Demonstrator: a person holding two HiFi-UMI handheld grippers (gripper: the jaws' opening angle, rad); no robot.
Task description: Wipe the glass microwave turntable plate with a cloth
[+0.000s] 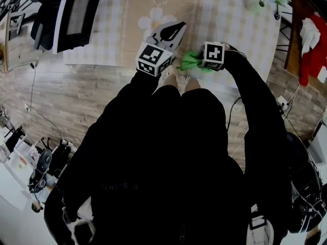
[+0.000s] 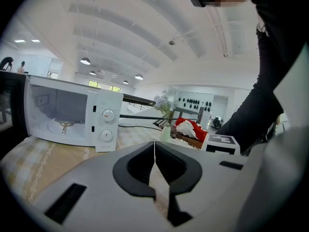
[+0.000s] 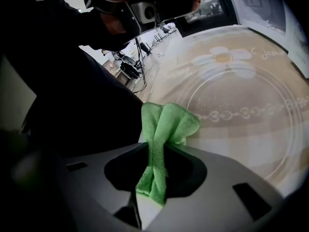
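the table (image 1: 230,14), under a checked, flower-printed covering, fills the 12 o'clock side in front of the person. the white microwave (image 2: 104,124) stands on it at about 10 o'clock, door swung open. its cavity shows only the bare roller, which fits the plate being out for cleaning.

the glass plate (image 3: 241,115) lies flat on the table close to the near edge. it is clear enough that the printed pattern shows straight through it. flat and close is a sensible spot, since the table takes the pressure of a wipe.

the left gripper (image 2: 154,149) points toward 12 o'clock, off the plate, with its fingers pressed together on nothing. it looks idle, perhaps kept near to steady the rim if the glass slides.

the right gripper (image 3: 154,151) sits at 1 o'clock of the person's chest, fingers pinching the green cloth (image 3: 166,124) by a bunched fold. a soft wad sticks out past the tips, so the cloth meets the glass before the fingers do. the wad is at the plate's near rim; i cannot tell whether it touches. the wipe looks barely begun.
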